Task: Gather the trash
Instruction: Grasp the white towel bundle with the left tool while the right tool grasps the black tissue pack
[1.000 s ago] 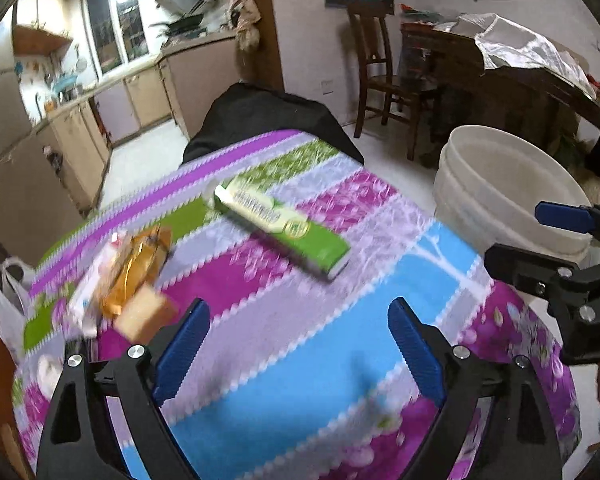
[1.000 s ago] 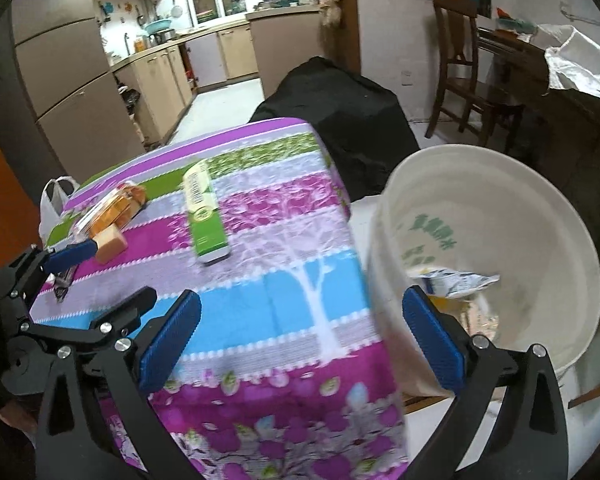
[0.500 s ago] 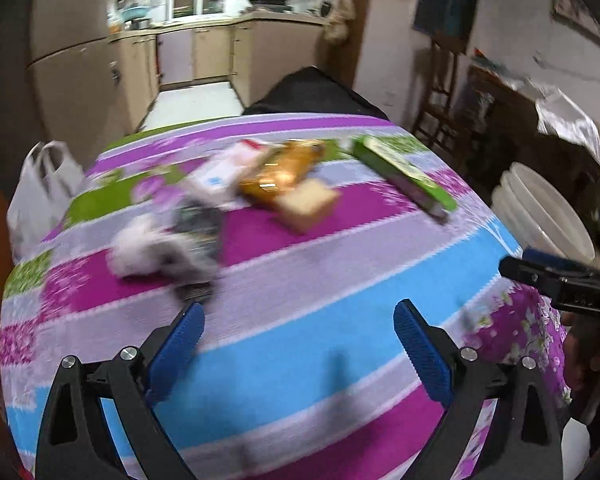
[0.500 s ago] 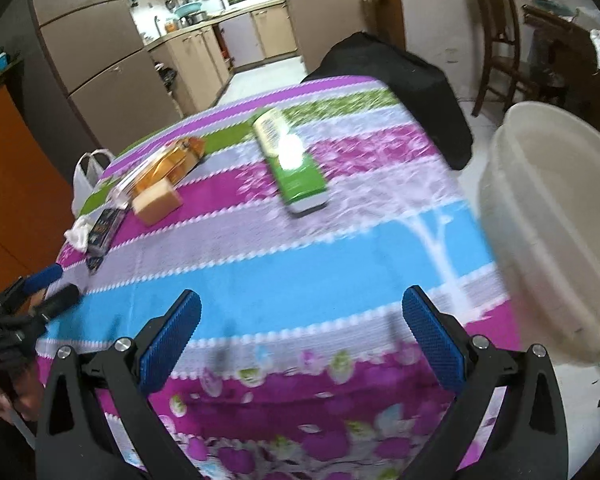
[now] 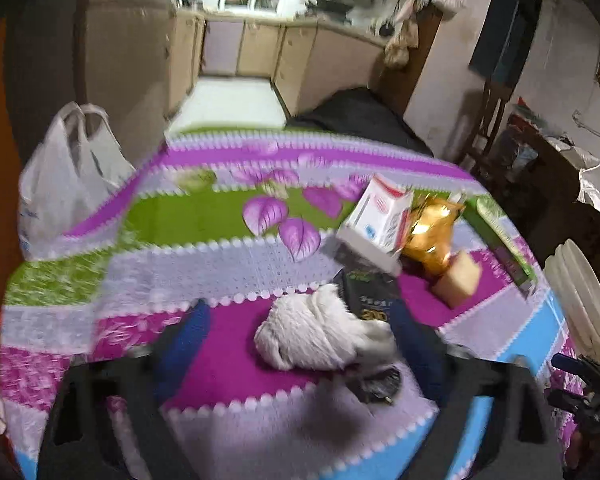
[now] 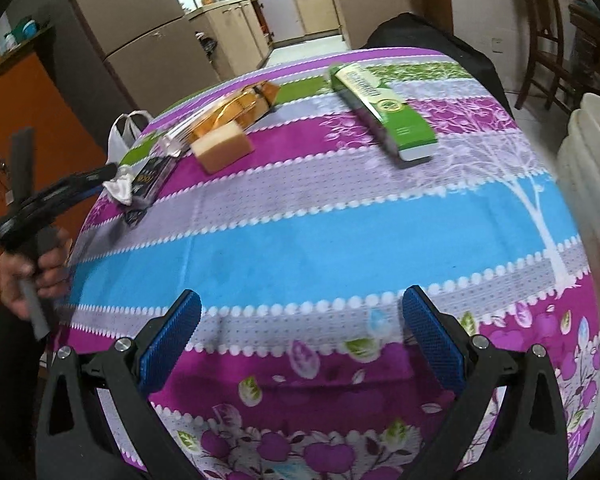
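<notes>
A crumpled white tissue lies on a dark wrapper on the striped tablecloth. My left gripper is open, its blue fingers on either side of the tissue. Behind it lie a white and red box, a golden wrapper and a tan block. In the right wrist view the tissue, tan block and green box lie on the cloth. My right gripper is open and empty over the near edge.
A white bucket stands on the floor right of the table. A white plastic bag hangs at the table's left side. A black covered object and wooden chairs stand behind. Kitchen cabinets line the back.
My left gripper has swung left across the table and come down around the tissue. My right gripper has turned away from the bucket to face the table.
</notes>
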`<state>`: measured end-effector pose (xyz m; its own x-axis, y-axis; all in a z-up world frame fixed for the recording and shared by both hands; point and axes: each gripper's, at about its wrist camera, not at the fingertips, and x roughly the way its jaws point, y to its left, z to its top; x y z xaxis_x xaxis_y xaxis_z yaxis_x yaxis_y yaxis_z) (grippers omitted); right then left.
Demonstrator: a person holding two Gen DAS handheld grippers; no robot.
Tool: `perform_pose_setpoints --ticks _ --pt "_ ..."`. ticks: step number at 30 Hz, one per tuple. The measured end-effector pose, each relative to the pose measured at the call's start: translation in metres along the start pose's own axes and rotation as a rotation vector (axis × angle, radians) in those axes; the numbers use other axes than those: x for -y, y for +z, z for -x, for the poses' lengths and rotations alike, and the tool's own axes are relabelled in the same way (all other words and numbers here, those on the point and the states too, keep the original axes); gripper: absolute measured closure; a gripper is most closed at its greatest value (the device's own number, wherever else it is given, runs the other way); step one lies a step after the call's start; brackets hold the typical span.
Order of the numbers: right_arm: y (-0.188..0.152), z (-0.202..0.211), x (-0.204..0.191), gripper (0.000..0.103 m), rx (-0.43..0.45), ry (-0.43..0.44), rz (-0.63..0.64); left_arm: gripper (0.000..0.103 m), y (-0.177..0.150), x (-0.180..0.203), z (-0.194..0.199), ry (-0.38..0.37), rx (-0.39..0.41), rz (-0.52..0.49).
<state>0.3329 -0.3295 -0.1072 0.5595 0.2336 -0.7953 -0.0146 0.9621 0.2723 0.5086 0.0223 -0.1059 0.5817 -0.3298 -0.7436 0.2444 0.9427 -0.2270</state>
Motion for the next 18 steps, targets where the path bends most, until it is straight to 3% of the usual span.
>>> perform_pose_setpoints --ticks 2,3,5,11,13,18 --pt "-0.001 -0.001 -0.003 0.006 -0.012 0.008 0.015 0.038 -0.003 -0.004 -0.008 -0.036 -0.008 0.021" --pt "-0.001 -0.001 -0.004 0.006 -0.014 0.010 0.024 0.049 -0.005 -0.003 -0.009 -0.053 -0.011 0.012" --pt "-0.001 -0.001 -0.010 0.011 -0.016 0.012 0.057 0.055 -0.011 0.000 -0.006 -0.084 -0.013 0.000" --pt "0.011 -0.005 -0.043 0.033 -0.004 0.042 0.169 0.058 -0.064 0.012 0.034 -0.158 0.004 -0.038" --pt "0.017 -0.009 -0.059 0.036 0.003 0.056 0.218 0.058 -0.086 0.012 0.053 -0.198 -0.006 -0.021" --pt "0.037 -0.033 -0.108 0.036 0.037 0.119 0.297 0.057 -0.128 0.018 0.083 -0.065 0.022 -0.079"
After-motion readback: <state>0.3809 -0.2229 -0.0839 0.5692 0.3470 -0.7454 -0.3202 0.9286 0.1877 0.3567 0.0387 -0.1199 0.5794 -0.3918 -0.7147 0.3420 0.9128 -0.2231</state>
